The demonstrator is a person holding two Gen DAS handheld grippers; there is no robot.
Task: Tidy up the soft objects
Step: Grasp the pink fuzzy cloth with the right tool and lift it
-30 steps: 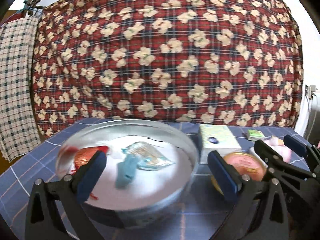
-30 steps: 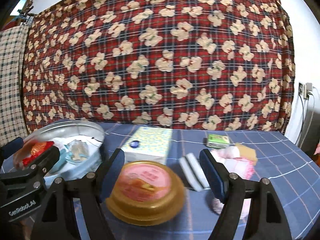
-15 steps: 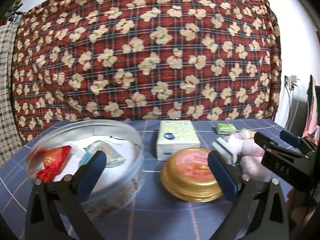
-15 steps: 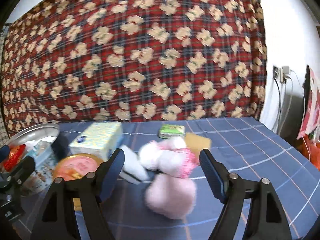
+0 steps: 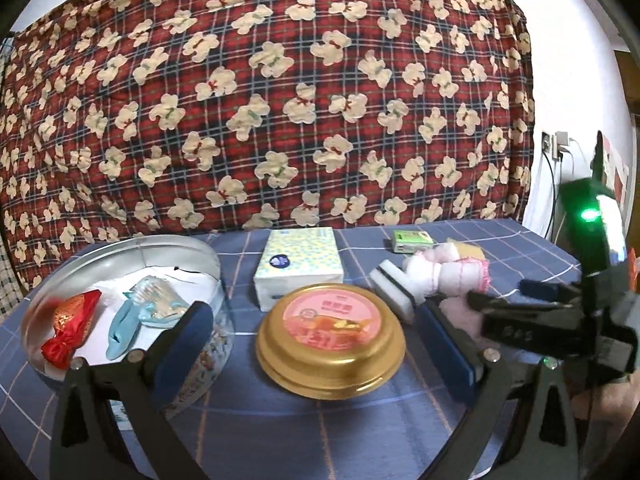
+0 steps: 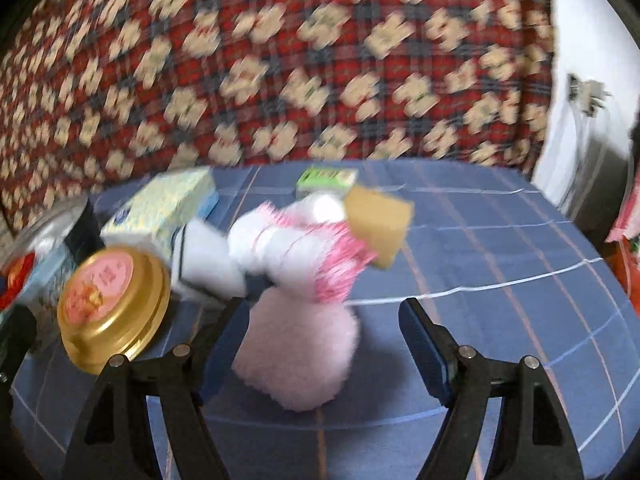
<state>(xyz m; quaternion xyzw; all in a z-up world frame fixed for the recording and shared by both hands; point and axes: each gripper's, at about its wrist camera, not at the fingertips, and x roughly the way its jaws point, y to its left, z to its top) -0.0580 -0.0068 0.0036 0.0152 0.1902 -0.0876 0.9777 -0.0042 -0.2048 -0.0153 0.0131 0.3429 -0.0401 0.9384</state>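
A round tin (image 5: 120,300) sits at the left of the tabletop (image 5: 500,248), with a wrapped sweet (image 5: 70,328) and a sachet (image 5: 156,304) inside. Right of it lies a lidded can (image 5: 330,336); a tissue box (image 5: 298,264) stands behind the can. Further right, a striped sponge (image 5: 394,290) touches a rolled towel (image 5: 448,276), with a fluffy ball (image 6: 296,356) in front. A small carton (image 5: 412,240) lies behind them, near the hanging blanket (image 5: 280,92).
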